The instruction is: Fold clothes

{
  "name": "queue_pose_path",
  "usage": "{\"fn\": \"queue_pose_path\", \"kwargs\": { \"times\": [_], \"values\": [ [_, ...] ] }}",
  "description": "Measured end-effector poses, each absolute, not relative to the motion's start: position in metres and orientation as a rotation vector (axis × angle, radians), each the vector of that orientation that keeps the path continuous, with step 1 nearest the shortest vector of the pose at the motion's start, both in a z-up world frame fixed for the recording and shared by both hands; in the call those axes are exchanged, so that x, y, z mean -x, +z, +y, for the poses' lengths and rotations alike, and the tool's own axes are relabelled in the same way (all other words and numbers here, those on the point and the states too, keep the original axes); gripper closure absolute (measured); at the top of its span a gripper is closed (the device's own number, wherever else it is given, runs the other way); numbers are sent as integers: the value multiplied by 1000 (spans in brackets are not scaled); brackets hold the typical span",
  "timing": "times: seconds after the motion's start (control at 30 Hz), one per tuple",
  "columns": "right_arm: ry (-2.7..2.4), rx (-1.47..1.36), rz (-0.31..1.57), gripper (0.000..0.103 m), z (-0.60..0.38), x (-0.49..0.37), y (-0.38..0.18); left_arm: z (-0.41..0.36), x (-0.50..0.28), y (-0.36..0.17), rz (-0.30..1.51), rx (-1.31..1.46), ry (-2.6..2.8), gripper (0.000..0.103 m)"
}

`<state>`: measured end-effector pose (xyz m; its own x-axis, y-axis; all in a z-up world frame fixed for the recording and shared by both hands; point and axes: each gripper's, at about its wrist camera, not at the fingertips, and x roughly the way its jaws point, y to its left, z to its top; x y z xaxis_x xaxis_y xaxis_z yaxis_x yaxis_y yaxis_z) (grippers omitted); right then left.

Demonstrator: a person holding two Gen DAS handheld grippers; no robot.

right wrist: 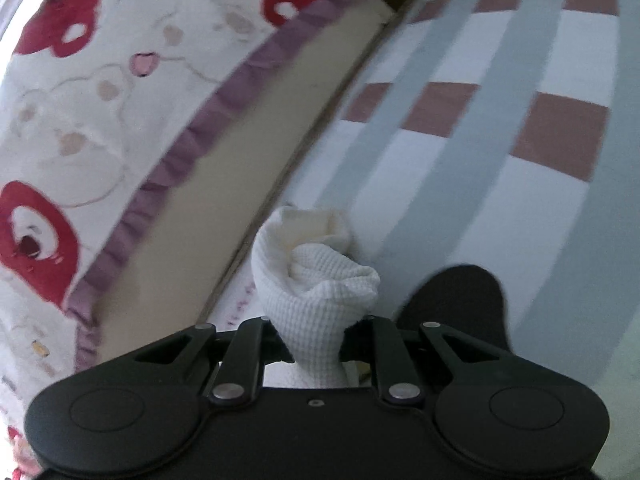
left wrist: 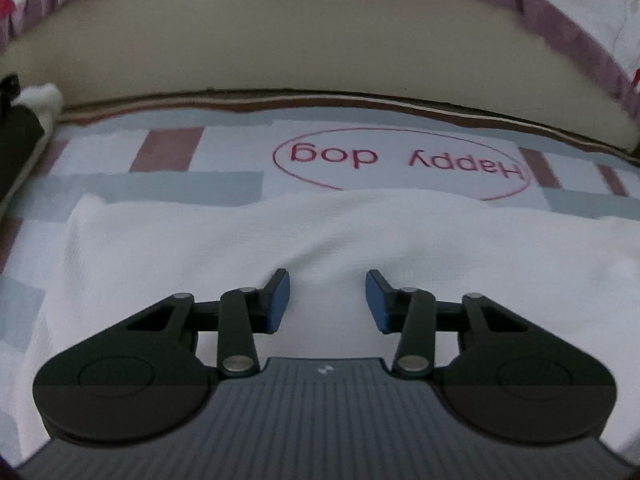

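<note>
Nearest in the right wrist view, the right gripper [right wrist: 316, 344] is clamped tight on a bunched corner of the white waffle-weave cotton garment [right wrist: 316, 276], which bulges up between the black fingers in a soft twist. The left gripper [left wrist: 327, 300] hangs just over the flat middle of the same garment [left wrist: 240, 248], its blue rubber pads [left wrist: 280, 300] partly apart with nothing gripped; whether the tips touch the cloth I cannot tell.

To do the fold well, I judge the left gripper should take an edge or corner matching the right one, rather than the slack centre, then both should lift evenly so the weave does not drag or crease. The fabric looks thick, limp and grippy, likely to hold a fold but quick to bunch.

The garment lies spread on the bed, on a smooth bedsheet of grey, white and brown-red blocks [left wrist: 168, 148] bearing a red oval print "Happy dog" [left wrist: 404, 164]. Farther off runs a plain beige padded bed edge [left wrist: 300, 40], and beyond it a cream quilt with red bear figures and a ruffled mauve trim [right wrist: 100, 60].
</note>
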<state>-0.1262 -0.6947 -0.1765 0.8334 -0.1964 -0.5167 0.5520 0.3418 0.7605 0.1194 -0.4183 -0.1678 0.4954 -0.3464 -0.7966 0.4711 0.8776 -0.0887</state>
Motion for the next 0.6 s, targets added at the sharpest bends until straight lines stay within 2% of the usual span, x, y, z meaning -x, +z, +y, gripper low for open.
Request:
{"fn": "queue_pose_path", "kwargs": {
  "times": [0.1, 0.2, 0.3, 0.5, 0.6],
  "values": [
    [-421, -1084, 336, 85, -688, 119, -168, -381, -98, -156, 950, -154, -514, 52],
    [-334, -1006, 316, 85, -675, 111, -154, -331, -81, -159, 946, -206, -380, 34],
    [-240, -905, 295, 85, -660, 103, -135, -288, -79, -164, 975, -341, -284, 34],
    [-74, -694, 294, 85, -617, 89, -110, -198, -87, -186, 1080, -53, -132, 31],
    [18, -664, 318, 85, -598, 84, -108, -183, -92, -182, 1117, 99, -122, 33]
  ]
}}
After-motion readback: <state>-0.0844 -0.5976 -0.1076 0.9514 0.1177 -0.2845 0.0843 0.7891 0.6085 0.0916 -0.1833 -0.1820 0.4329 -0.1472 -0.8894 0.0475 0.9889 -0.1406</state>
